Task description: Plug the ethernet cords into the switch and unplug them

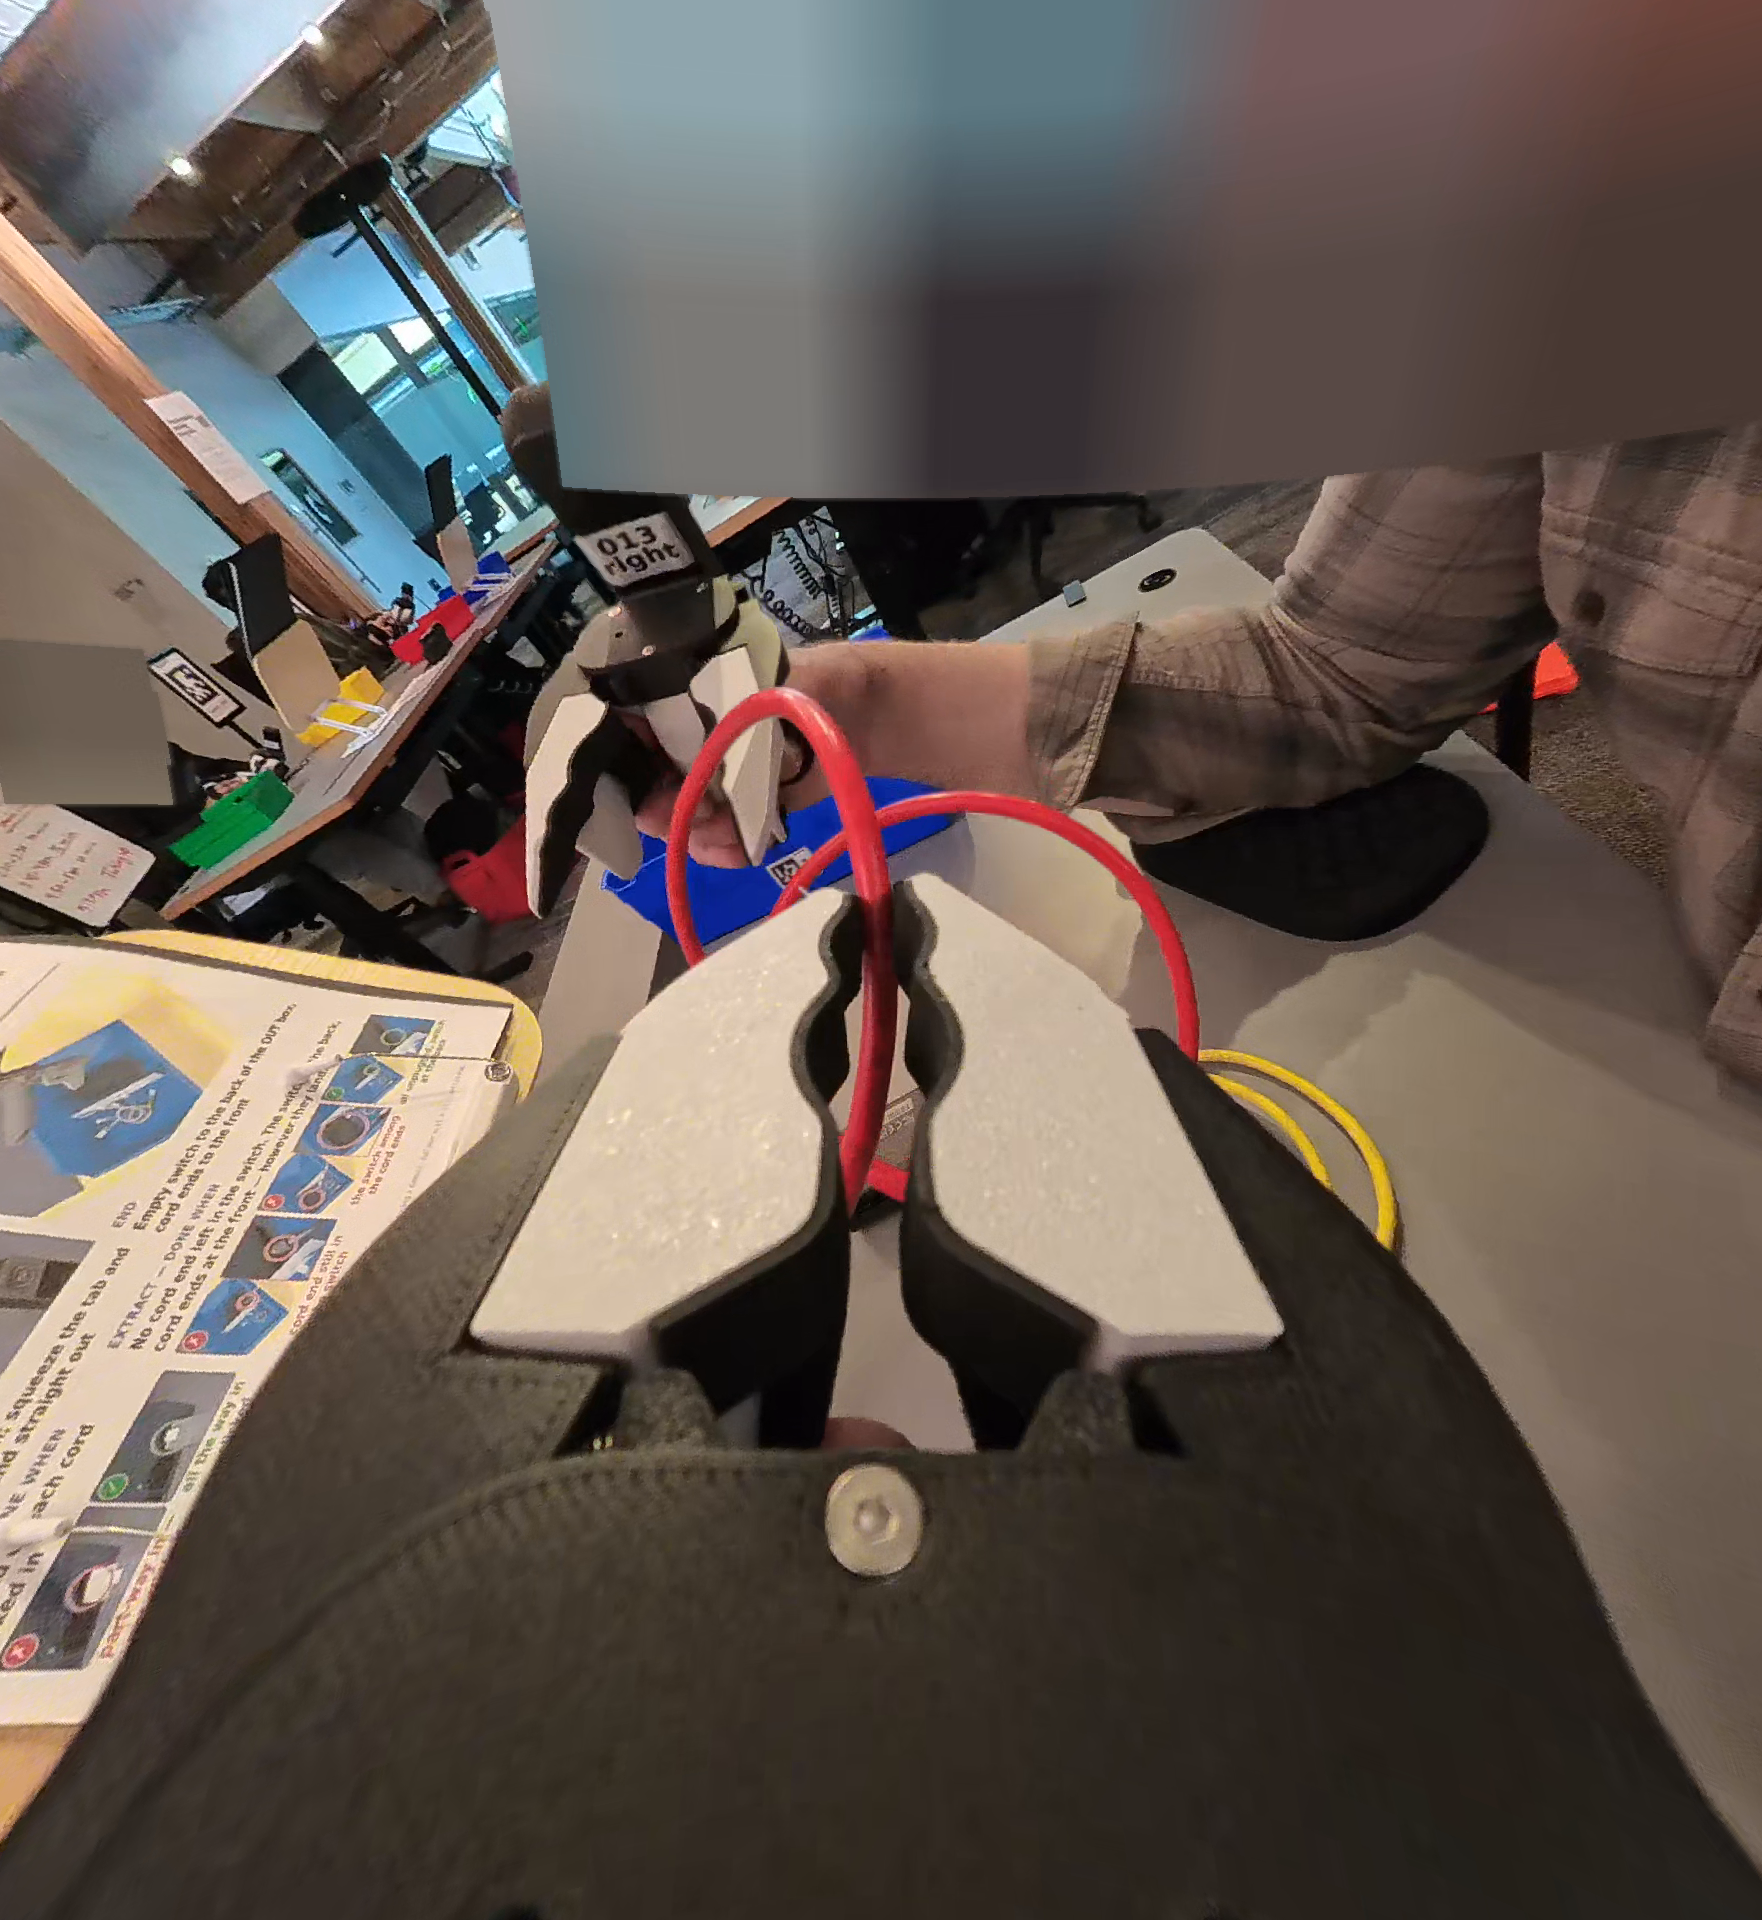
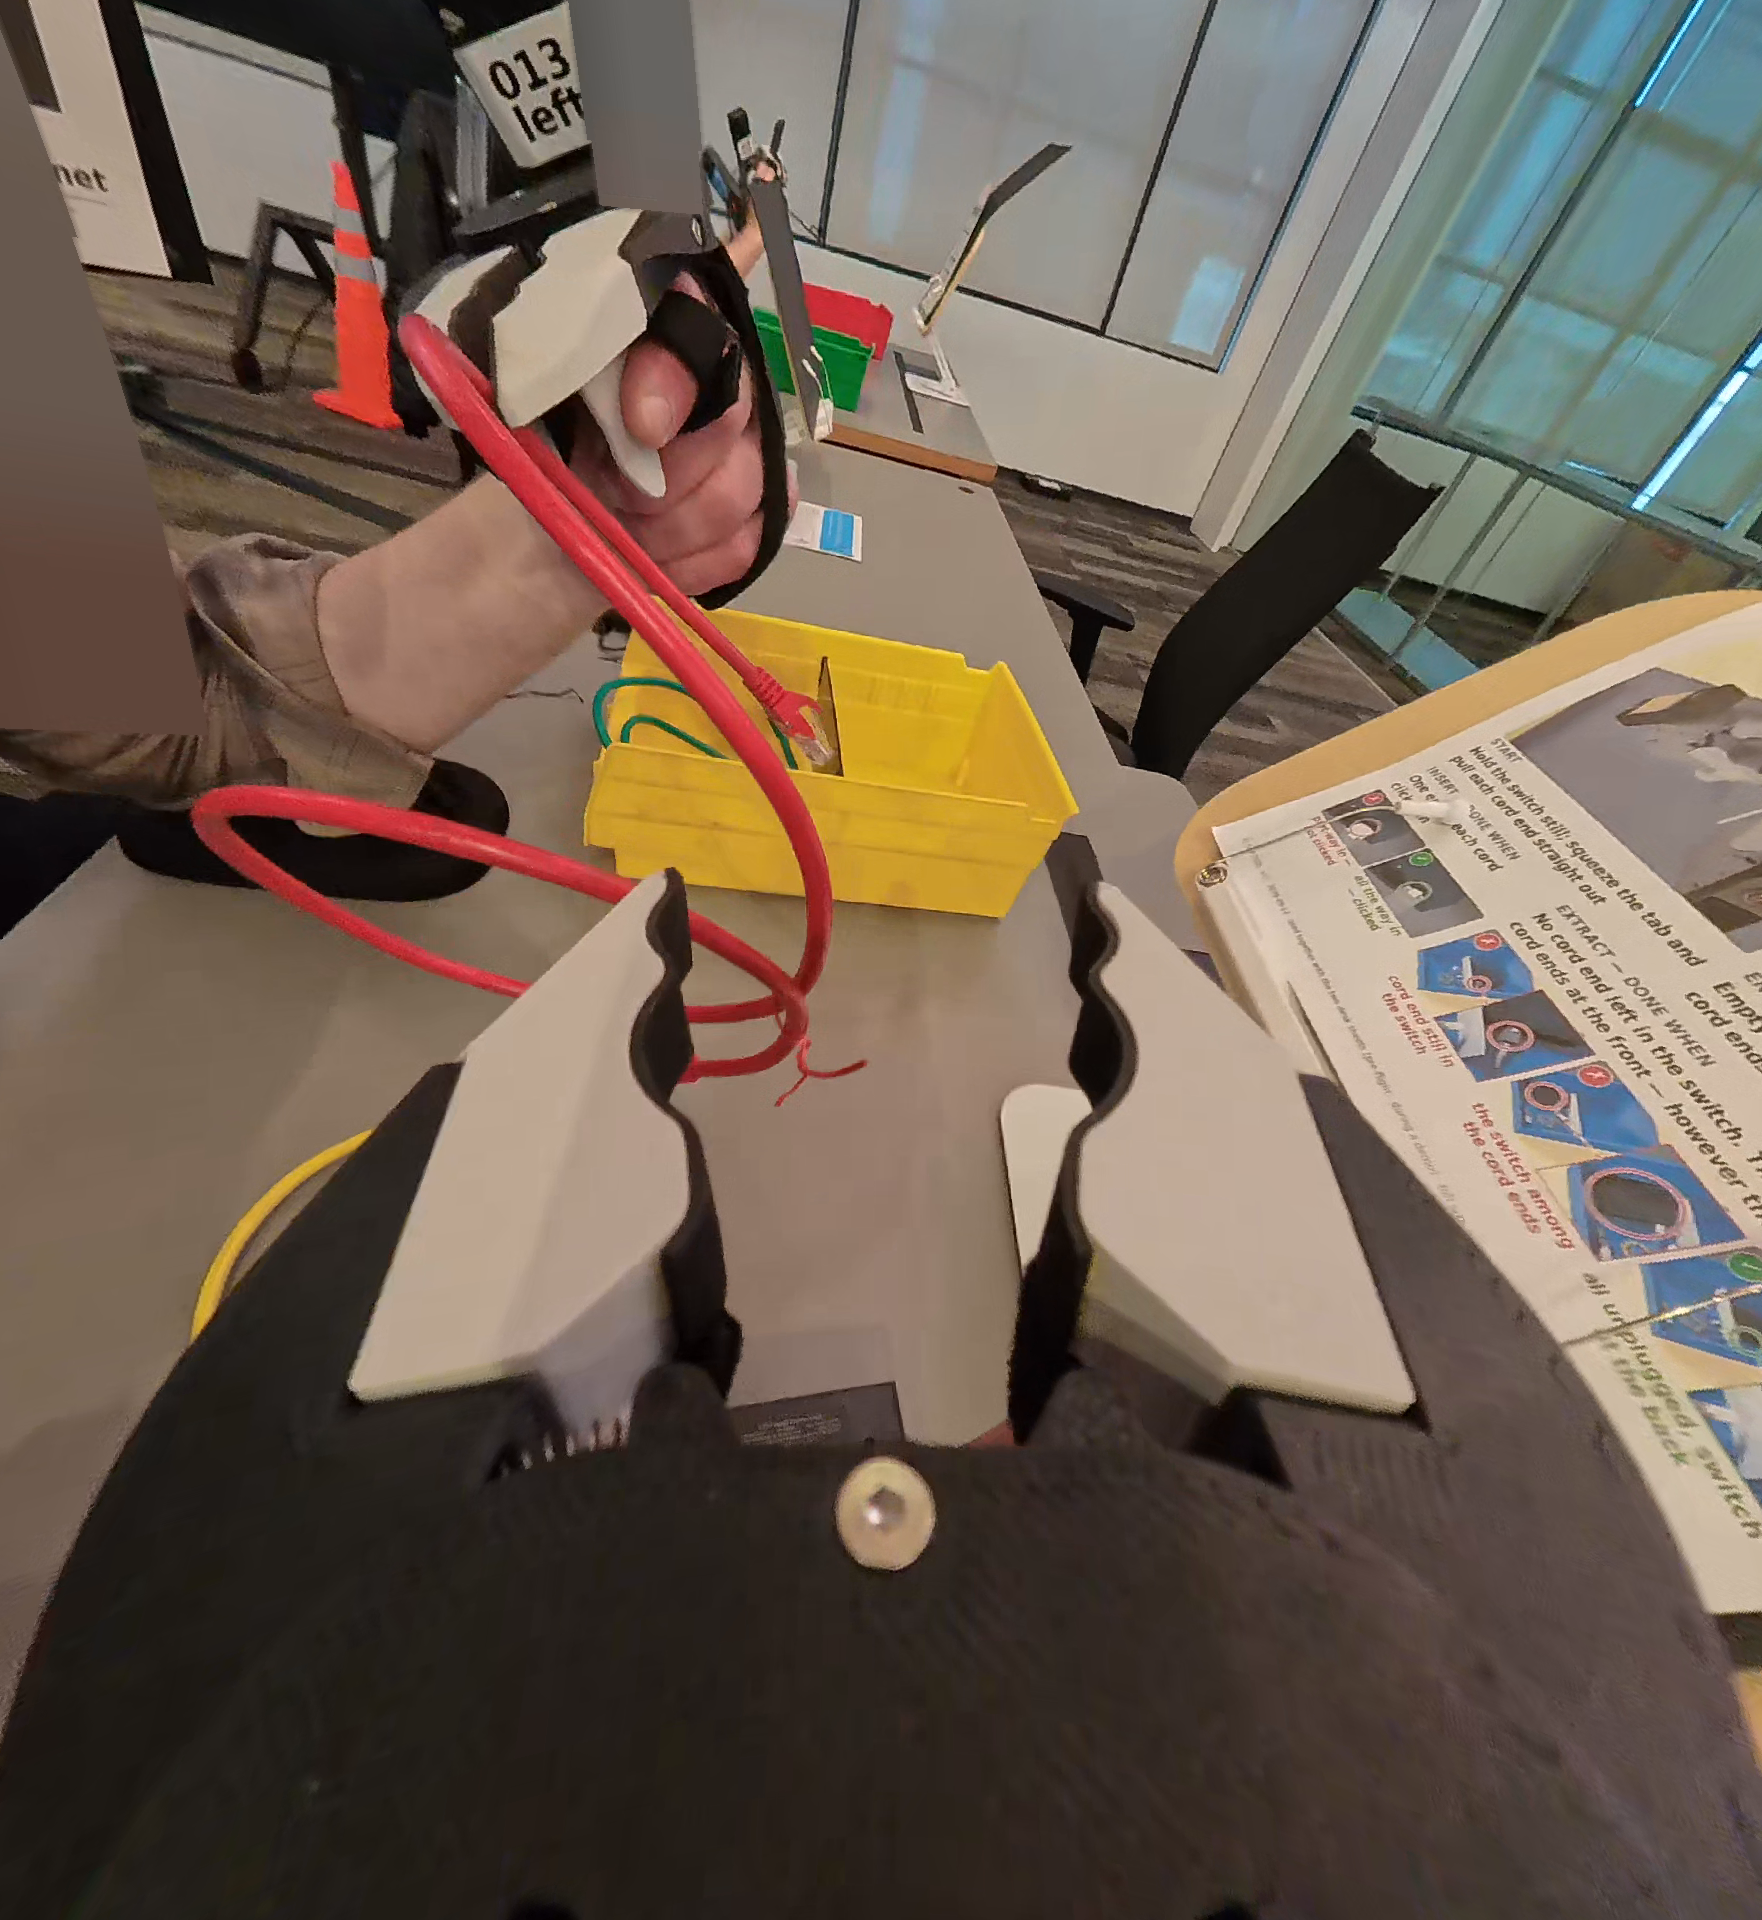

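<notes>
left gripper (image 1: 882, 997): fingers pinching looped red ethernet cord (image 1: 872, 1070), lifted above grey table (image 1: 1531, 1195) | right gripper (image 2: 877, 997): wide apart, empty

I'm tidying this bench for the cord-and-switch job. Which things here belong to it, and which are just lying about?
Job:
red ethernet cord, pinched in the left hand-held gripper
yellow cord
green cord in the yellow bin
blue bin
instruction sheet

Lying about:
traffic cone
office chair
</notes>
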`<state>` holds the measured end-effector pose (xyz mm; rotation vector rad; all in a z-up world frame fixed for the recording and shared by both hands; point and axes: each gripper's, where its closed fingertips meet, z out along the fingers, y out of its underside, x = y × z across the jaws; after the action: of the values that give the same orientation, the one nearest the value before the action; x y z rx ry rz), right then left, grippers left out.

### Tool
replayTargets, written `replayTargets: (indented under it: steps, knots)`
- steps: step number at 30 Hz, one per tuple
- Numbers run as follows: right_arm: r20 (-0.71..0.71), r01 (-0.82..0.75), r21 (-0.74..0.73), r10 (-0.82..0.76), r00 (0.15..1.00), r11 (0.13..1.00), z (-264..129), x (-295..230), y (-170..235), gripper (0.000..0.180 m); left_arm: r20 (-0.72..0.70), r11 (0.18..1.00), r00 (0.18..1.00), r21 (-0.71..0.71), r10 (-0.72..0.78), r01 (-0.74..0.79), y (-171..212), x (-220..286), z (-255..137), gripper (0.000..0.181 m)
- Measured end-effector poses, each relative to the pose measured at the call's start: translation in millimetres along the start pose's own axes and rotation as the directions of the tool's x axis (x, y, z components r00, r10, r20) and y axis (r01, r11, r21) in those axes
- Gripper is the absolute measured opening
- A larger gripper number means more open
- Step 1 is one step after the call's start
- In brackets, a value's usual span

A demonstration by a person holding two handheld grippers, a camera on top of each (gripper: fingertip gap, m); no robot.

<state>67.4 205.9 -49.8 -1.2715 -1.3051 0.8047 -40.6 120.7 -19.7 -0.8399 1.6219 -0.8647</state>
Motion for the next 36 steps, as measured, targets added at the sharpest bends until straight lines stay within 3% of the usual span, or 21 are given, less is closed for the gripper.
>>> replayTargets:
  steps: [6,15,22,26,29,36]
  knots:
    - [0.013,-0.066,-0.023,0.066,0.998,0.998,15.7,7.8,23.5,0.064,-0.025,0.995,1.0,0.097,-0.008,0.01,-13.7,3.4,-8.8,0.005]
    - [0.223,-0.222,0.023,0.212,0.951,0.975,72.3,-17.7,43.6,0.052,-0.127,0.977,0.992,0.212,0.012,0.015,-34.4,20.5,-1.4,0.005]
    - [0.245,-0.007,0.003,0.006,0.969,1.0,105.8,-50.3,42.4,0.054,-0.171,0.977,0.985,0.208,-0.003,0.039,-28.3,24.9,18.2,0.005]
    - [0.237,0.066,0.03,-0.071,0.969,0.997,118.0,-60.9,36.2,0.041,-0.192,0.977,0.981,0.207,-0.013,0.054,-24.9,27.1,27.0,0.005]
    - [0.24,0.08,0.06,-0.093,0.966,0.995,117.8,-64.1,30.8,0.015,-0.197,0.977,0.98,0.206,-0.018,0.059,-23.0,27.2,29.9,0.005]
    - [0.125,0.153,-0.006,-0.151,0.981,0.988,109.5,-44.5,33.5,0.014,-0.186,0.98,0.982,0.184,-0.043,0.077,-15.0,21.1,25.5,0.006]
